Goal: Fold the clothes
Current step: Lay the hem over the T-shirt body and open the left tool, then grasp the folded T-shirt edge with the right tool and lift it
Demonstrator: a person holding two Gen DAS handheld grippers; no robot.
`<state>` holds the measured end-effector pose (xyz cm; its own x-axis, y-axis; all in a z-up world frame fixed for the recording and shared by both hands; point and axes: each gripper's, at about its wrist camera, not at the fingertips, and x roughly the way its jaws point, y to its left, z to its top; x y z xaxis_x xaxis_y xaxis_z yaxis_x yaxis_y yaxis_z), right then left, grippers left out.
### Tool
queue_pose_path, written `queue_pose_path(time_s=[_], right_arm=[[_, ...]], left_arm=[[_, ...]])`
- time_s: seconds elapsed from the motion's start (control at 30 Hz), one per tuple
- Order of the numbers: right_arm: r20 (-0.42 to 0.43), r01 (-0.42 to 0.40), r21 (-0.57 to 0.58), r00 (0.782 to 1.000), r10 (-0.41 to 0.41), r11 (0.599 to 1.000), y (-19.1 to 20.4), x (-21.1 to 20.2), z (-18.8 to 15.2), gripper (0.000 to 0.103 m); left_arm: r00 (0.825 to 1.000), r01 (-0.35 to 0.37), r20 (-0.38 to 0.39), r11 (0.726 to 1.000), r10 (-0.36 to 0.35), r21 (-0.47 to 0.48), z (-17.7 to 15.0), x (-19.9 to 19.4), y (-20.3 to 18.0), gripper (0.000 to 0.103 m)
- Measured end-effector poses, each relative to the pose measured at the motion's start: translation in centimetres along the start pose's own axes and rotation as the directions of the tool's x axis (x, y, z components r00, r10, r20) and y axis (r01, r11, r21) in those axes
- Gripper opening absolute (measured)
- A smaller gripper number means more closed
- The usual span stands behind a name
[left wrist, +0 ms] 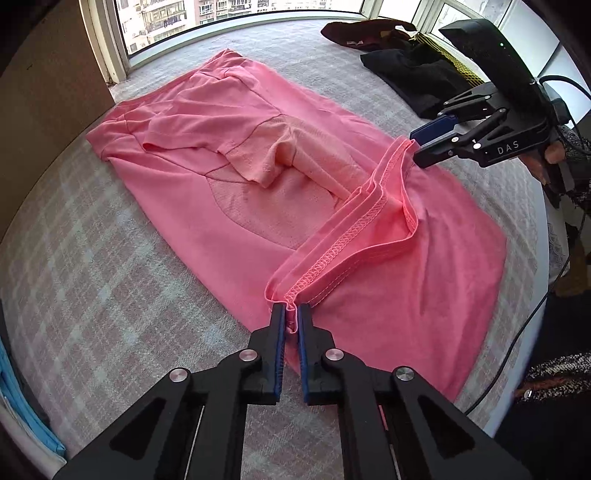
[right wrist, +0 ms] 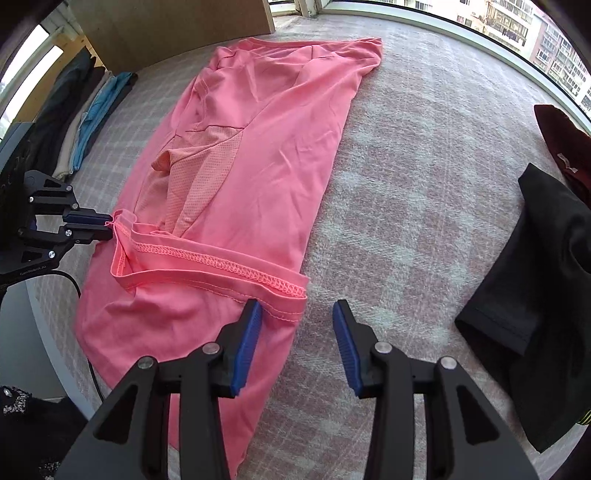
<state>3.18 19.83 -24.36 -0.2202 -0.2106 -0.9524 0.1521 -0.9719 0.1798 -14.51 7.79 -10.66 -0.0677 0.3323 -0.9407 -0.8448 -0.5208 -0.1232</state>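
a: left wrist view first. where's the shirt?

b: the pink shirt (left wrist: 229, 206) lies spread on a grey plaid bed cover (left wrist: 92, 288), sleeves folded in over its middle, its hem turned back toward the collar end. the left tongs (left wrist: 291, 314) are pressed together on one corner of that hem, with pink cloth between the blue pads (left wrist: 279, 347).

a: and the other pair?

b: the right tongs (left wrist: 424, 142) sit at the hem's far corner. their tips touch the cloth there, but from this side i cannot tell whether they pinch it. beyond the shirt, by the window, lie a black garment (left wrist: 413, 74) and a dark red one (left wrist: 362, 31).

a: right wrist view?

b: here the right tongs (right wrist: 297, 321) are spread wide. one blue pad (right wrist: 247, 339) lies against the hem corner of the pink shirt (right wrist: 258, 147); the other stands over bare bed cover (right wrist: 406, 184), clear of the cloth. across the shirt, the left tongs (right wrist: 107, 227) are clamped on the opposite hem corner. a stack of folded clothes (right wrist: 92, 110) lies beyond them; the black garment (right wrist: 535, 277) is well apart on the other side.
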Motion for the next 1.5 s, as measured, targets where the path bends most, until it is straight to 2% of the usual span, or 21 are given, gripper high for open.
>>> queue_pose_path(time_s=[0.13, 0.27, 0.3, 0.37, 0.4, 0.43, 0.63, 0.77, 0.83, 0.87, 0.93, 1.0, 1.07, 1.1, 1.17, 1.2, 1.27, 1.33, 1.4, 1.47, 1.5], right_arm=[[0.011, 0.008, 0.019, 1.000, -0.008, 1.000, -0.5, 0.0, 0.2, 0.042], [0.031, -0.056, 0.000, 0.998, 0.056, 0.998, -0.1, -0.1, 0.3, 0.042], [0.035, -0.050, -0.010, 0.998, 0.050, 0.999, 0.2, -0.2, 0.4, 0.042], [0.045, -0.042, -0.036, 0.998, 0.044, 0.998, 0.6, -0.4, 0.5, 0.025], [0.041, -0.043, -0.040, 0.998, 0.044, 0.998, 0.5, -0.5, 0.6, 0.009], [0.038, -0.043, -0.043, 0.998, 0.044, 0.998, 0.5, -0.5, 0.7, 0.007], [0.047, 0.060, -0.006, 0.997, -0.060, 0.998, -1.4, -0.6, 2.1, 0.008], [0.134, -0.017, -0.023, 0.991, 0.020, 1.000, 0.0, -3.2, 2.1, 0.011], [0.133, -0.084, -0.086, 0.987, 0.095, 0.993, 2.6, -3.4, 1.9, 0.016], [0.117, -0.104, -0.125, 0.986, 0.119, 0.987, 4.1, -2.9, 1.6, 0.017], [0.066, -0.084, -0.189, 0.993, 0.098, 0.978, 6.8, -1.0, 1.2, 0.017], [0.037, -0.027, -0.219, 0.999, 0.036, 0.975, 7.2, 1.0, 1.2, 0.017], [0.048, -0.038, -0.159, 0.998, 0.046, 0.987, 5.7, 1.0, 1.0, 0.015], [0.052, -0.043, -0.122, 0.997, 0.050, 0.992, 4.9, 0.5, 0.9, 0.015], [0.083, -0.025, -0.102, 0.996, 0.034, 0.994, 3.9, -1.8, -0.2, 0.017], [0.096, -0.027, -0.092, 0.995, 0.036, 0.995, 3.6, -2.9, -0.9, 0.017], [0.101, -0.114, -0.078, 0.987, 0.122, 0.990, 3.6, -4.9, -3.4, 0.017], [0.103, -0.151, -0.076, 0.982, 0.159, 0.986, 4.6, -5.5, -5.7, 0.017], [0.062, -0.155, -0.089, 0.985, 0.161, 0.984, 5.7, -4.4, -7.5, 0.017], [0.019, -0.152, -0.104, 0.988, 0.154, 0.983, 6.6, -3.2, -9.2, 0.017], [-0.016, -0.116, -0.114, 0.993, 0.115, 0.987, 6.6, -2.2, -9.9, 0.017]], left_arm=[[1.000, 0.001, 0.003, 1.000, -0.001, -0.008, -0.2, -0.3, 0.2, 0.003], [1.000, 0.003, 0.003, 1.000, -0.003, -0.012, -0.3, -0.3, 0.1, 0.003], [1.000, 0.001, 0.004, 1.000, -0.001, -0.012, -0.2, -0.4, 0.1, 0.003], [1.000, -0.002, 0.008, 1.000, 0.003, -0.012, -0.2, -0.6, 0.1, 0.003], [1.000, -0.002, 0.012, 1.000, 0.002, -0.015, -0.3, -0.7, 0.3, 0.003], [1.000, -0.007, 0.016, 1.000, 0.008, -0.025, -0.3, -0.9, 0.6, 0.003], [1.000, -0.020, 0.009, 0.994, 0.021, -0.110, -0.9, -0.9, 2.7, 0.004], [1.000, -0.019, 0.012, 0.993, 0.021, -0.113, -1.2, -1.3, 2.4, 0.011], [0.999, -0.005, 0.037, 0.992, 0.010, -0.125, -1.2, -2.1, 2.2, 0.019], [0.999, 0.005, 0.054, 0.992, 0.002, -0.129, -1.1, -2.6, 2.0, 0.019], [0.997, 0.019, 0.075, 0.992, -0.009, -0.122, -1.0, -3.2, 1.3, 0.019], [0.995, 0.061, 0.089, 0.994, -0.053, -0.090, -1.3, -3.3, 0.3, 0.021], [0.993, 0.093, 0.079, 0.992, -0.086, -0.086, -1.7, -2.3, -0.4, 0.034], [0.996, 0.086, 0.042, 0.991, -0.082, -0.099, -1.8, -1.2, -0.7, 0.033], [0.999, 0.028, -0.012, 0.994, -0.029, -0.102, -2.8, -0.6, -1.2, 0.030], [1.000, 0.029, 0.009, 0.995, -0.028, -0.091, -3.5, -1.4, -1.9, 0.030], [0.994, 0.081, 0.074, 0.994, -0.076, -0.071, -4.6, -3.2, -3.7, 0.033], [0.983, 0.146, 0.119, 0.987, -0.138, -0.060, -5.6, -4.3, -5.6, 0.034], [0.976, 0.193, 0.111, 0.981, -0.189, -0.030, -6.3, -3.4, -7.4, 0.035], [0.979, 0.199, 0.054, 0.979, -0.197, -0.047, -6.7, -1.3, -8.3, 0.035], [0.980, 0.197, 0.025, 0.978, -0.196, -0.063, -7.1, -0.3, -8.6, 0.034]])
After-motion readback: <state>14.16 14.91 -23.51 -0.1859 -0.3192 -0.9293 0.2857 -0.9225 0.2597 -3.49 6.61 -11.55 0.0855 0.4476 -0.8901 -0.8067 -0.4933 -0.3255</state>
